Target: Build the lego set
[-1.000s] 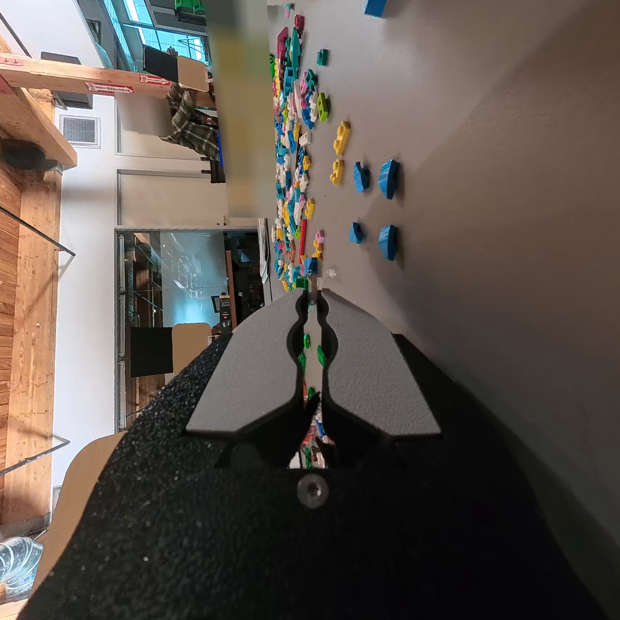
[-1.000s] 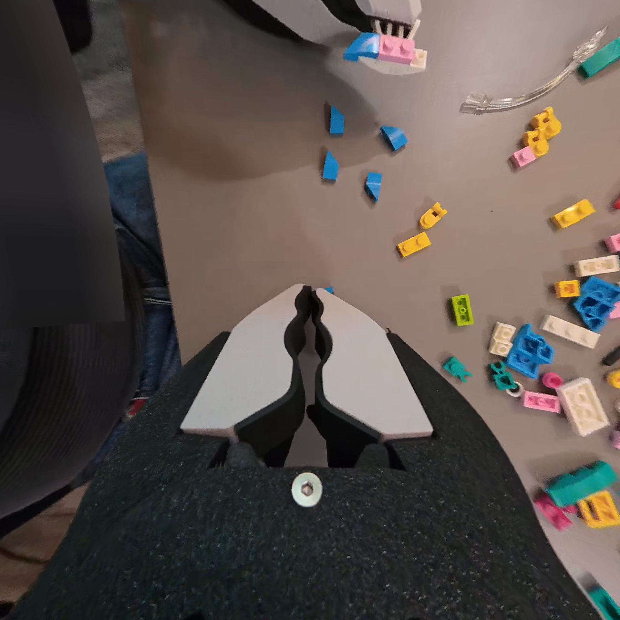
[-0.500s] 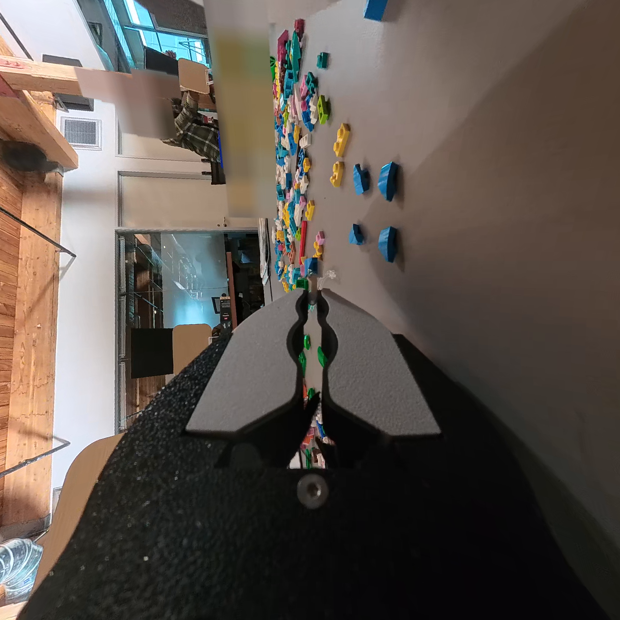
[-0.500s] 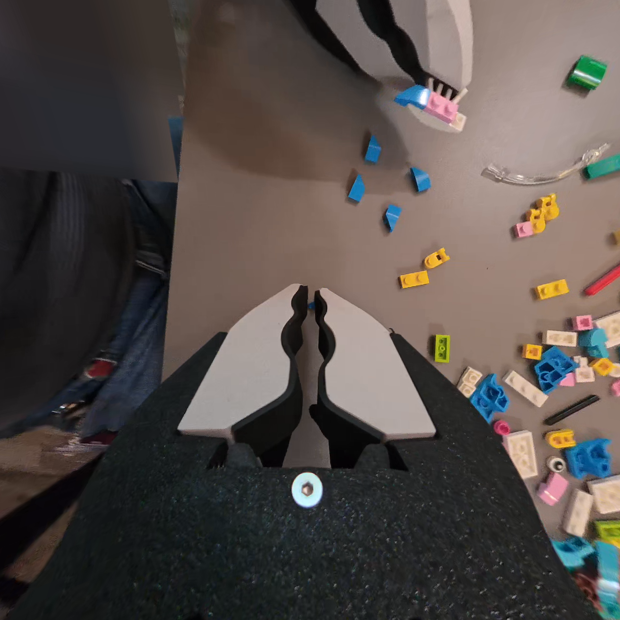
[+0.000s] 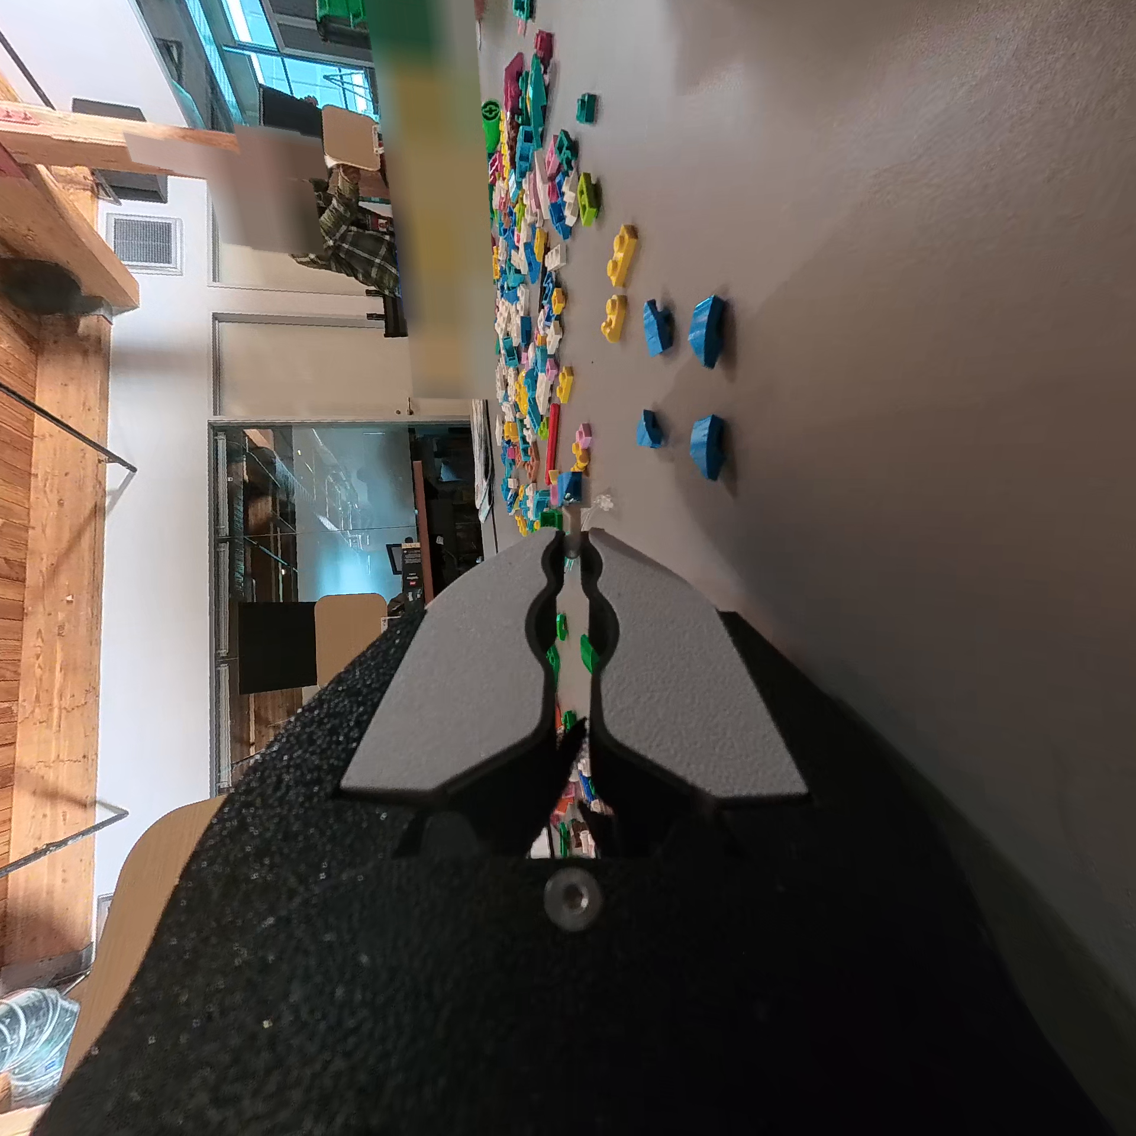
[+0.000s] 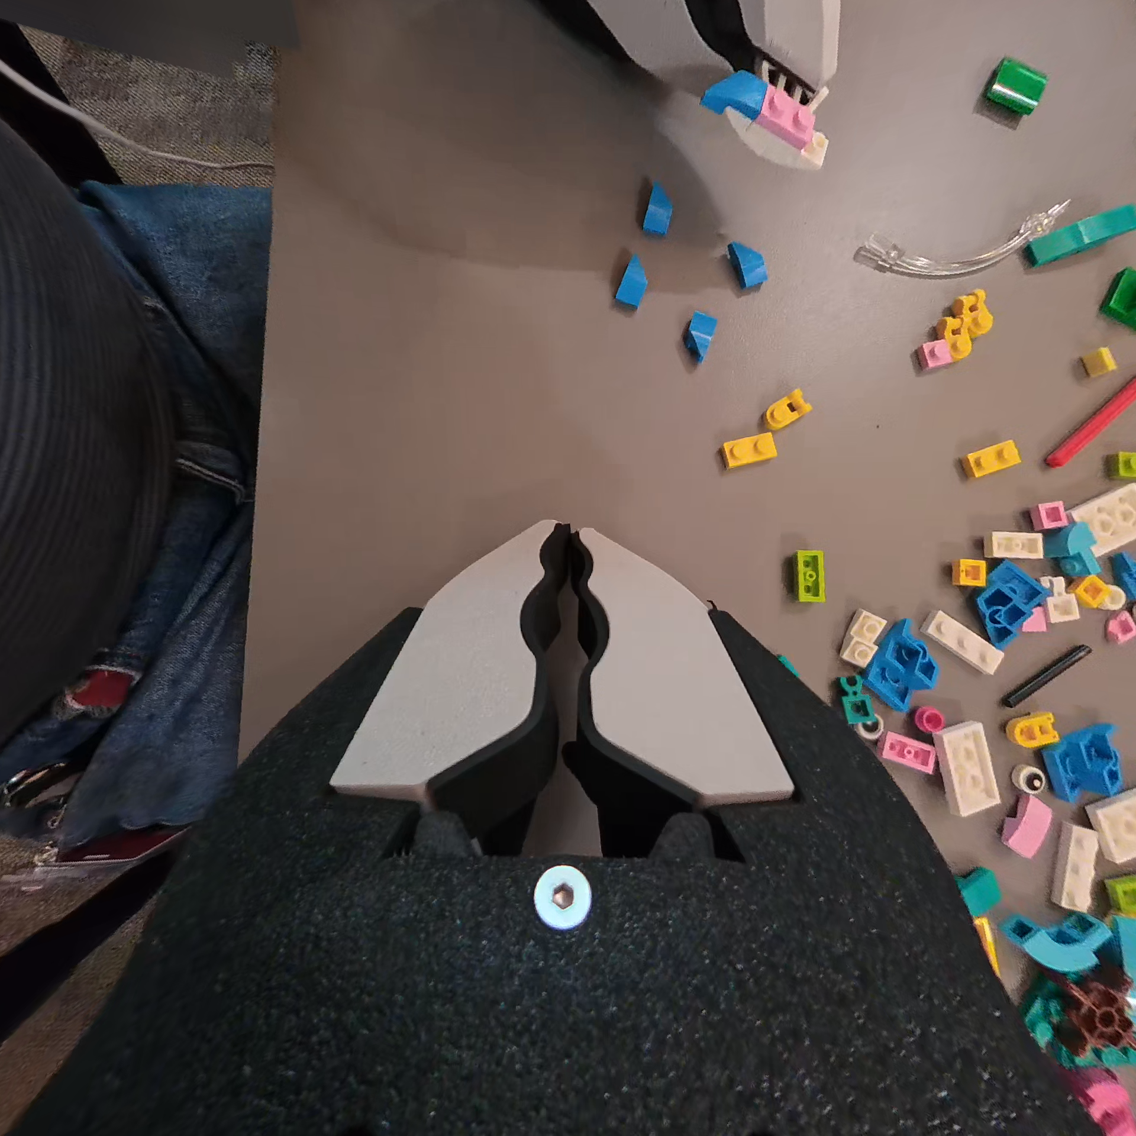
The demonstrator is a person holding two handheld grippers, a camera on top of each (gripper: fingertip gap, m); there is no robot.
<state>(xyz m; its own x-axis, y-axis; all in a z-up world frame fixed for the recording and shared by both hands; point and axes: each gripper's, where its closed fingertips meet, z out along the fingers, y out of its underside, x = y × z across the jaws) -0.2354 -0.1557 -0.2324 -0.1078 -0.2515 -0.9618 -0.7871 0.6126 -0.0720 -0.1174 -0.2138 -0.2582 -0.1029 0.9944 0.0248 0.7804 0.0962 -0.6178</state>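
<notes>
grey matte tabletop, right gripper pressed together on nothing, left gripper clamped on small blue, pink and cream lego assembly, four loose blue curved lego slopes lying nearby

- A red-and-white sticker on the wooden beam at the far left of the left wrist view carries print, too small to read.
- A small dark sign behind the glass wall bears pale lettering, not legible.
- A green round piece shows a moulded mark.
- Studs on the lego pieces are too small to read.
</notes>
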